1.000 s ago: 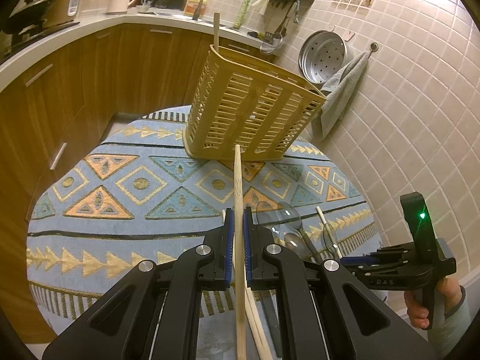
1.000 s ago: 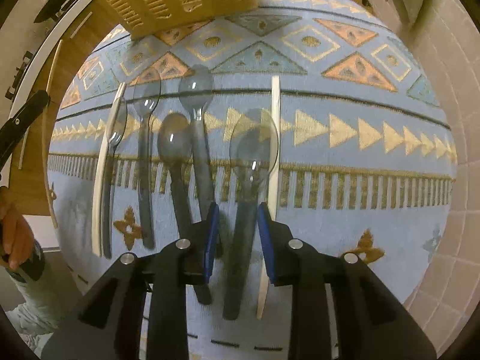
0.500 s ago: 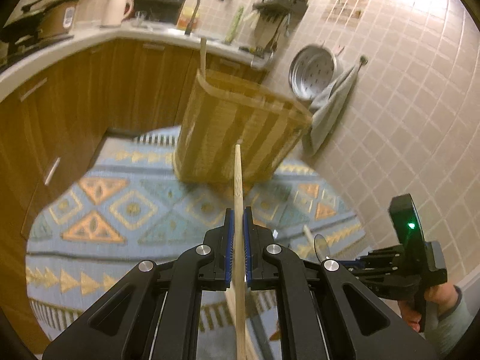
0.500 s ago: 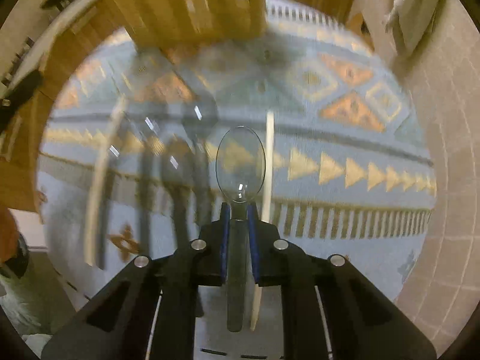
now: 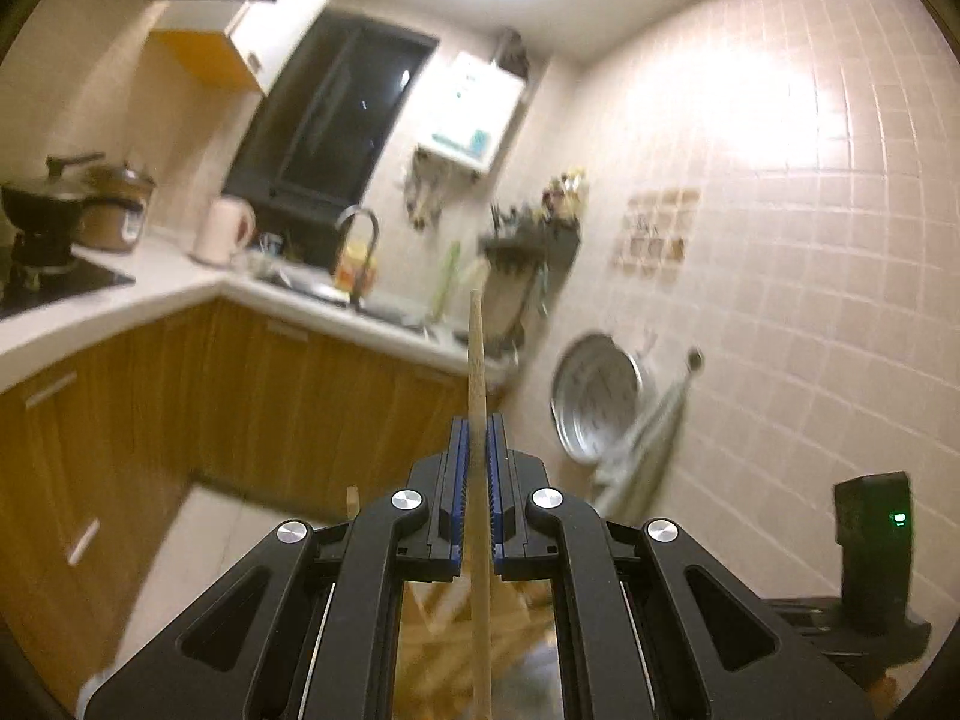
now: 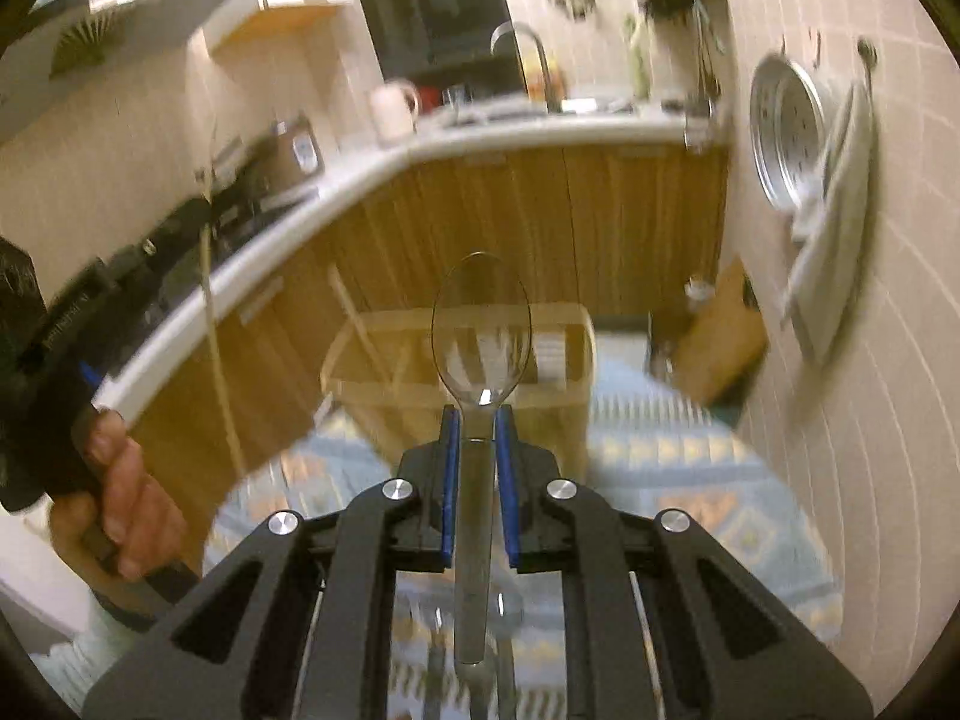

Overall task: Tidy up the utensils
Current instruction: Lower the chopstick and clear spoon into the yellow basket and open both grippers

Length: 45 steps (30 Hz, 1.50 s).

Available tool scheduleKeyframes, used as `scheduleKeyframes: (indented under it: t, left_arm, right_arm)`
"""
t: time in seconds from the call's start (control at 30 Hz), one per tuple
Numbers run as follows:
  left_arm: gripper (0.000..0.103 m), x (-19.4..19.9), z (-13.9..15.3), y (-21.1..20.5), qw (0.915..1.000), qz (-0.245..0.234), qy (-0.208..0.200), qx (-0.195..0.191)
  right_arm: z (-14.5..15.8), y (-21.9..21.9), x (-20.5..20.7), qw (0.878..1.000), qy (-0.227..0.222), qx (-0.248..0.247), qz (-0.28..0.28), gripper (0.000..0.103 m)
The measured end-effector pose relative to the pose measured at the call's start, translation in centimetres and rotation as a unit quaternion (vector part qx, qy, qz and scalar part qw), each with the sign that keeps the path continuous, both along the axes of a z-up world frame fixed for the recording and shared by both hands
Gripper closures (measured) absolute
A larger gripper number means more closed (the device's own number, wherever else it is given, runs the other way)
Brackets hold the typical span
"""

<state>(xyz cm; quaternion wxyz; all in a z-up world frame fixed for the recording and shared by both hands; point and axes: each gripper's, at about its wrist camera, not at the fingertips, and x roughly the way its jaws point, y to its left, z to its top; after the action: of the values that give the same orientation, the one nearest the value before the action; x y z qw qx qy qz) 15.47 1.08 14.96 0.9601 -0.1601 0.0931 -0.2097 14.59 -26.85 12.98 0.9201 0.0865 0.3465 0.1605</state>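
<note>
Both sets of jaws are clamped on a utensil: the left gripper [image 5: 474, 447] pinches a wooden chopstick [image 5: 475, 360] between its blue pads, and the right gripper [image 6: 478, 441] has just closed on the neck of a clear plastic spoon [image 6: 480, 330], which a second ago lay on the patterned cloth among the others with the jaws standing apart around it. Since then both views have swung up from the cloth to the kitchen walls, so both pieces are lifted clear and, by my reading, ready to be carried to the slatted utensil basket [image 6: 456, 354], which stands on the bench [image 6: 708, 480] straight ahead of the spoon. A stick already leans in the basket's left corner, which narrows the room there. Behind the basket run the wooden cabinets [image 6: 540, 222] and the white countertop [image 6: 420, 147]; to its right on the tiled wall hang a perforated metal pan [image 6: 786, 132] and a grey towel [image 6: 840, 228]. More clear spoons [image 6: 504, 606] lie on the cloth below the right gripper, not yet sorted. To the basket's left a hand [image 6: 114, 498] holds the other gripper, close enough that the two could crowd each other at the rim.
</note>
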Motion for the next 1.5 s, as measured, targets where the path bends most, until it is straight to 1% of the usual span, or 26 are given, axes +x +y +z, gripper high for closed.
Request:
scheduleKeyframes:
  t: [0.1, 0.17, 0.27, 0.37, 0.43, 0.5, 0.57, 0.73, 0.8, 1.0, 1.07, 1.13, 1.23, 1.33, 1.37, 1.4, 1.47, 1.5]
  left_arm:
    - [0.099, 1.9, 0.5, -1.1, 0.9997, 0.02, -0.014, 0.003]
    - [0.1, 3.6, 0.3, -1.7, 0.9996, 0.027, -0.01, -0.002]
    - [0.099, 5.5, -0.4, -2.6, 0.9985, 0.051, -0.016, 0.014]
    - [0.1, 7.0, -1.4, -2.5, 0.9983, 0.055, -0.006, 0.015]
    - [0.1, 7.9, -2.1, -2.2, 0.998, 0.063, 0.001, 0.009]
    - [0.1, 8.6, -2.8, -1.7, 0.9973, 0.073, 0.004, 0.007]
    - [0.1, 9.0, -3.5, -1.3, 0.9968, 0.08, 0.008, 0.004]
    - [0.099, 9.2, -5.4, -1.9, 0.9953, 0.092, 0.012, 0.026]
    - [0.099, 9.1, -6.0, -2.5, 0.9937, 0.104, 0.005, 0.041]
    - [0.099, 8.0, -7.4, -3.3, 0.9881, 0.136, -0.017, 0.07]
    - [0.099, 7.8, -7.9, -3.2, 0.9874, 0.141, -0.018, 0.07]
    - [0.099, 7.9, -8.3, -3.1, 0.9887, 0.134, -0.01, 0.068]
    - [0.098, 7.2, -8.3, -2.7, 0.9887, 0.135, -0.012, 0.064]
    - [0.098, 6.6, -8.2, -2.2, 0.9907, 0.122, -0.005, 0.059]
    - [0.095, 6.3, -8.0, -1.9, 0.9915, 0.117, -0.003, 0.058]
    - [0.087, 5.9, -7.9, -1.7, 0.992, 0.113, -0.003, 0.056]
    - [0.073, 5.0, -7.5, -1.1, 0.9924, 0.112, -0.007, 0.051]
    - [0.073, 4.6, -7.3, -1.0, 0.9924, 0.111, -0.009, 0.051]
  right_arm:
    - [1.5, 0.0, 2.4, 0.999, -0.031, -0.002, -0.01, 0.093]
    - [2.2, -0.1, 4.2, 0.998, -0.051, 0.004, -0.02, 0.093]
    - [2.8, -0.4, 6.3, 0.996, -0.073, 0.021, -0.035, 0.093]
    - [2.5, -0.8, 7.7, 0.992, -0.11, 0.022, -0.061, 0.093]
    - [2.1, -0.5, 8.1, 0.985, -0.162, 0.012, -0.055, 0.093]
    - [1.5, -0.1, 8.5, 0.981, -0.183, -0.01, -0.065, 0.093]
    - [0.4, 0.1, 9.0, 0.978, -0.196, -0.011, -0.068, 0.093]
    - [-2.6, 0.0, 10.0, 0.976, -0.201, -0.017, -0.079, 0.093]
    - [-3.5, 0.2, 10.2, 0.977, -0.196, -0.017, -0.077, 0.093]
    - [-6.4, 0.2, 10.8, 0.978, -0.19, -0.029, -0.079, 0.093]
    - [-6.9, 0.1, 10.8, 0.979, -0.186, -0.025, -0.076, 0.093]
    - [-7.2, 0.1, 10.7, 0.98, -0.185, -0.028, -0.073, 0.093]
    - [-7.6, 0.0, 10.2, 0.98, -0.184, -0.027, -0.065, 0.092]
    - [-7.6, -0.2, 9.8, 0.983, -0.172, -0.025, -0.055, 0.092]
    - [-7.7, -0.4, 9.5, 0.984, -0.167, -0.02, -0.053, 0.092]
    - [-7.7, -0.6, 9.3, 0.985, -0.163, -0.018, -0.051, 0.091]
    - [-7.7, -1.1, 8.7, 0.987, -0.155, -0.015, -0.049, 0.084]
    - [-7.7, -1.4, 8.5, 0.987, -0.152, -0.012, -0.049, 0.075]
